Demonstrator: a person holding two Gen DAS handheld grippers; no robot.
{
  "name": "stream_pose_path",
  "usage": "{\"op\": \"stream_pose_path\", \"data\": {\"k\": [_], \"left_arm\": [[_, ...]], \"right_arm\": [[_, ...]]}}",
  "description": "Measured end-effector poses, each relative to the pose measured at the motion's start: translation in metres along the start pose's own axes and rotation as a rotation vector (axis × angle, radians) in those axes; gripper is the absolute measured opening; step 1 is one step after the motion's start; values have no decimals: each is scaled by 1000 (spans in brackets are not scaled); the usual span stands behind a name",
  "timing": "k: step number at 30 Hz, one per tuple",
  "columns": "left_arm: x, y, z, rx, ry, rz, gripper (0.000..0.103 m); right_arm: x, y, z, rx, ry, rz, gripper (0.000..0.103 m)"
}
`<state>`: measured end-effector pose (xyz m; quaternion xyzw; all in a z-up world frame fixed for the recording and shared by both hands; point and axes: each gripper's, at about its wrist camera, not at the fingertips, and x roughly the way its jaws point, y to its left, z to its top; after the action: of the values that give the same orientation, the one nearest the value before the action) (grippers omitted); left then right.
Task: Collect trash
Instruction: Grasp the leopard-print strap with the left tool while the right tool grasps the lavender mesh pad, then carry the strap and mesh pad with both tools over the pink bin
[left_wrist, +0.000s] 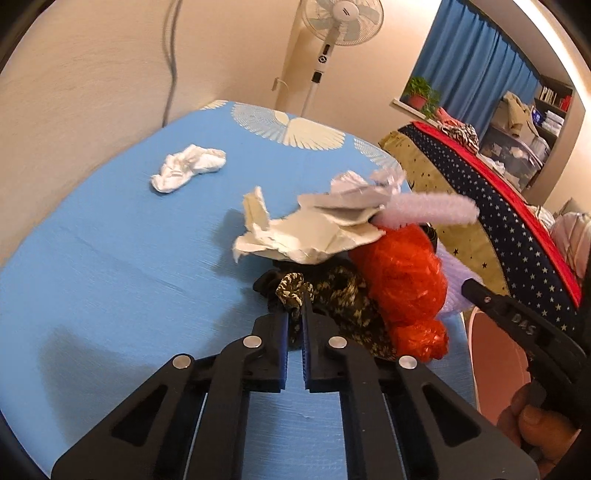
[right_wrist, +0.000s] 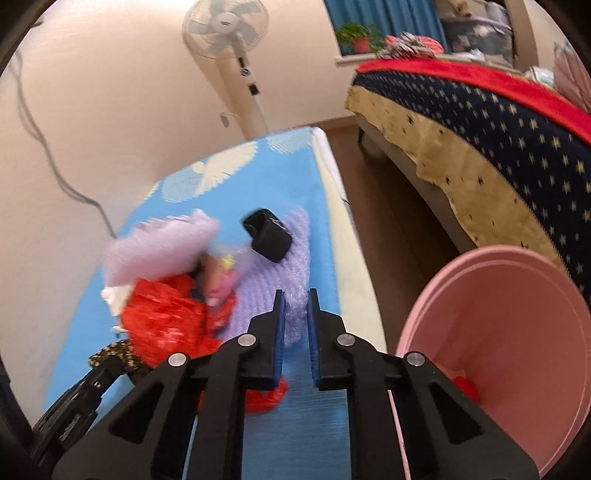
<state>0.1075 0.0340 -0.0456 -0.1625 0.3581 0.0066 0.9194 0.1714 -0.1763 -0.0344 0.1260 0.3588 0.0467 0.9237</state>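
A heap of trash lies on the blue table cover (left_wrist: 110, 258): torn white paper (left_wrist: 295, 236), a red plastic bag (left_wrist: 402, 280), a dark patterned cloth (left_wrist: 340, 299) and lilac bubble wrap (right_wrist: 269, 295). My left gripper (left_wrist: 294, 295) is shut on a fold of the patterned cloth. My right gripper (right_wrist: 295, 295) is shut on the near edge of the bubble wrap. A black box (right_wrist: 267, 236) rests on the wrap. A lilac fuzzy piece (left_wrist: 432, 210) sticks out of the heap. A crumpled white tissue (left_wrist: 188, 166) lies apart at the far left.
A pink bin (right_wrist: 517, 350) stands on the floor right of the table, with something red at its bottom. A bed with a starred navy cover (right_wrist: 498, 122) is beyond it. A standing fan (left_wrist: 340, 22) is by the wall. The person's hand (left_wrist: 535, 432) holds the right gripper.
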Motion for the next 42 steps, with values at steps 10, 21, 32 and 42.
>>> {"op": "stream_pose_path", "data": {"k": [10,21,32,42], "left_arm": [[-33,7,4,-14,-52,-7,5],[-77,20,8,-22,-122,-8,4],[-110,20,9,8,-184,-10,4],[-140,11,13,49,-245,-12,4]], "right_arm": [[-47,33,-2,-131,-52,70,11],[-98,46,-4,-167,-115,85,11],[-135,31,-4,-165,-160,47,11],[-153,16,-3,-133,-180,26,11]]}}
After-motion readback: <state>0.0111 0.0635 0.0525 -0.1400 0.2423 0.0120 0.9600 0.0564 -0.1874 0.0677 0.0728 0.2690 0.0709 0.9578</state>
